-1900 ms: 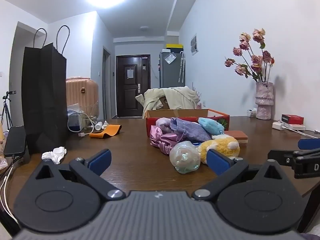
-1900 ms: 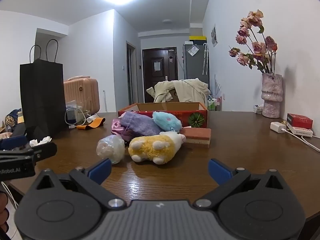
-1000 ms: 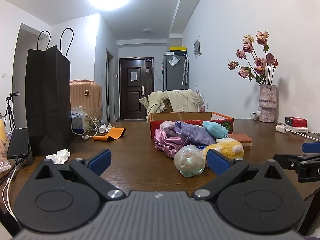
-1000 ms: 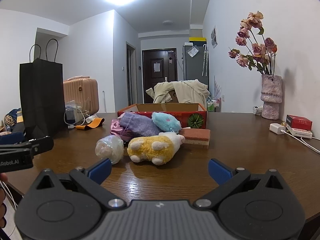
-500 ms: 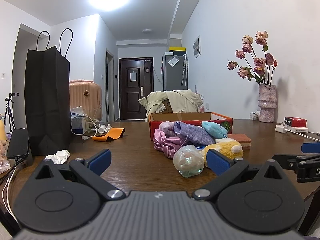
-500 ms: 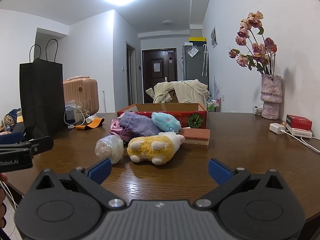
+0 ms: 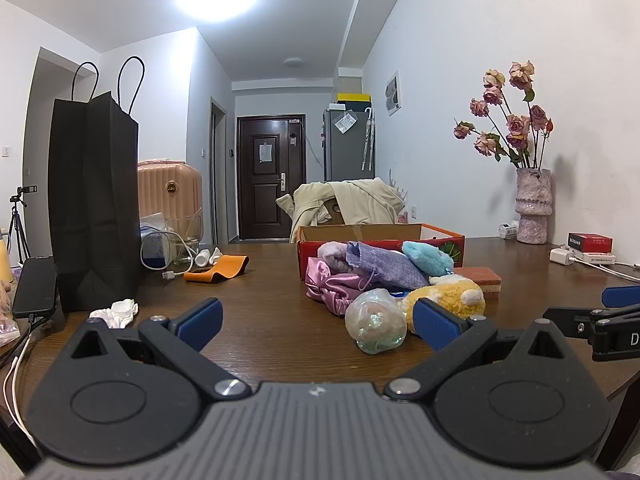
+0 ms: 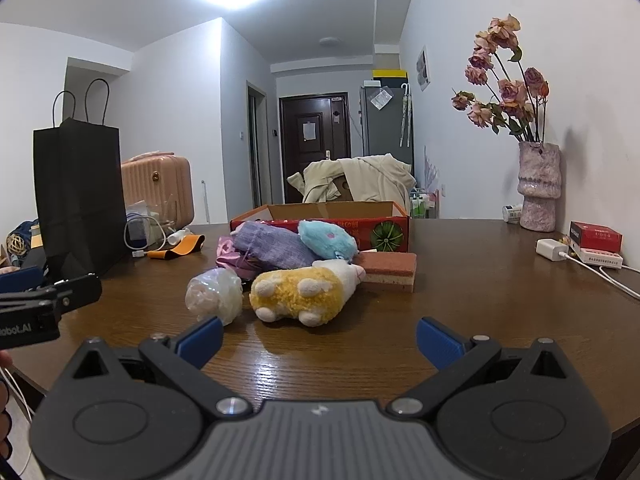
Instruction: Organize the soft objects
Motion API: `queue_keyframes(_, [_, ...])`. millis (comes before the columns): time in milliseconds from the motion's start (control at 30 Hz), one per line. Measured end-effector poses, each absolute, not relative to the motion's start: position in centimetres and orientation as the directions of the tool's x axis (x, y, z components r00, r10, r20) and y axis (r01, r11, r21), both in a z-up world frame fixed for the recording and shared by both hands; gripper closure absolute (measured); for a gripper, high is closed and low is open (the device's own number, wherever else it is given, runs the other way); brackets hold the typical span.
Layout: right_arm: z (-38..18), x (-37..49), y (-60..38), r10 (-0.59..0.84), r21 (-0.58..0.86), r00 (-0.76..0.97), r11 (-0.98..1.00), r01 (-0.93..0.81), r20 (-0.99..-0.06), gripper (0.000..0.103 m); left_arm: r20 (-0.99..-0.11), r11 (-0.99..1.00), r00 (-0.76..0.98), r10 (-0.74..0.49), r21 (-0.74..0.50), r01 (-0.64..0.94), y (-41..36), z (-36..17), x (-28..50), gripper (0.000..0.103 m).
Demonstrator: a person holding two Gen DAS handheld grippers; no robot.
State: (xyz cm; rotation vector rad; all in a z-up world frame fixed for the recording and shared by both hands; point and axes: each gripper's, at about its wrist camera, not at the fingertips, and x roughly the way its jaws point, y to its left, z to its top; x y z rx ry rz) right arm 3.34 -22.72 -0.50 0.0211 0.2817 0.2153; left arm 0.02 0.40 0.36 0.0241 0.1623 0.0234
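Note:
A heap of soft things lies on the wooden table in front of a red cardboard box (image 8: 384, 232): a yellow and white plush (image 8: 304, 290), a blue plush (image 8: 328, 240), a purple cloth pouch (image 8: 272, 246), a pink satin cloth (image 7: 330, 282), a clear wrapped ball (image 8: 214, 294) and a brown sponge block (image 8: 390, 266). My left gripper (image 7: 318, 322) is open, near the front edge, short of the wrapped ball (image 7: 376, 326). My right gripper (image 8: 318, 338) is open too, just short of the yellow plush, with nothing between its fingers.
A tall black paper bag (image 7: 94, 204) stands at the left, with a crumpled tissue (image 7: 116, 312), a phone (image 7: 36, 286), cables and an orange strap (image 7: 216, 270) near it. At the right stand a vase of dried roses (image 8: 538, 192), a red box (image 8: 596, 236) and a charger (image 8: 552, 250).
Both grippers have barely shifted; the left view rose slightly about a second ago. The soft things lie where they were, and both grippers stay open.

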Motion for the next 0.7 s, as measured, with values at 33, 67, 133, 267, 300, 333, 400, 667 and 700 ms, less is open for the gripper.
queue_keyframes(33, [-0.49,3.30,-22.72,0.214,0.049,0.938,0.977,-0.208,-0.272,0.000,-0.161,0.999,0.987,0.025,0.026,-0.021,0.38,0.34,0.04,0.000])
queue_keyframes(67, [-0.49,3.27,-22.71,0.215,0.049,0.938,0.977,-0.210,-0.271,0.000,-0.162,0.999,0.986,0.025,0.026,-0.021,0.39,0.34,0.04,0.000])
queue_keyframes(133, [-0.50,3.27,-22.73,0.216,0.049,0.938,0.976,-0.211,-0.271,0.000,-0.162,0.999,0.987,0.025,0.026,-0.021,0.39,0.35,0.04,0.000])
queue_keyframes(267, [-0.51,3.37,-22.77,0.214,0.051,0.938,0.977,-0.208,-0.273,0.000,-0.162,0.999,0.986,0.025,0.026,-0.021,0.40,0.34,0.05,0.000])
queue_keyframes(300, [-0.51,3.38,-22.75,0.214,0.051,0.938,0.977,-0.208,-0.273,0.000,-0.162,0.999,0.986,0.024,0.026,-0.020,0.40,0.35,0.04,0.000])
queue_keyframes(333, [-0.51,3.37,-22.74,0.214,0.049,0.938,0.977,-0.209,-0.273,0.000,-0.161,0.999,0.987,0.025,0.026,-0.021,0.39,0.34,0.05,0.000])
queue_keyframes(400, [-0.51,3.36,-22.73,0.214,0.047,0.938,0.977,-0.209,-0.271,0.000,-0.161,0.999,0.987,0.025,0.027,-0.021,0.41,0.34,0.01,0.000])
queue_keyframes(667, [-0.54,3.38,-22.71,0.214,0.046,0.938,0.977,-0.210,-0.271,0.000,-0.162,0.999,0.986,0.025,0.026,-0.021,0.39,0.34,0.06,0.000])
queue_keyframes(700, [-0.54,3.38,-22.71,0.214,0.047,0.938,0.977,-0.210,-0.272,0.000,-0.163,0.999,0.986,0.025,0.026,-0.021,0.40,0.33,0.05,0.000])
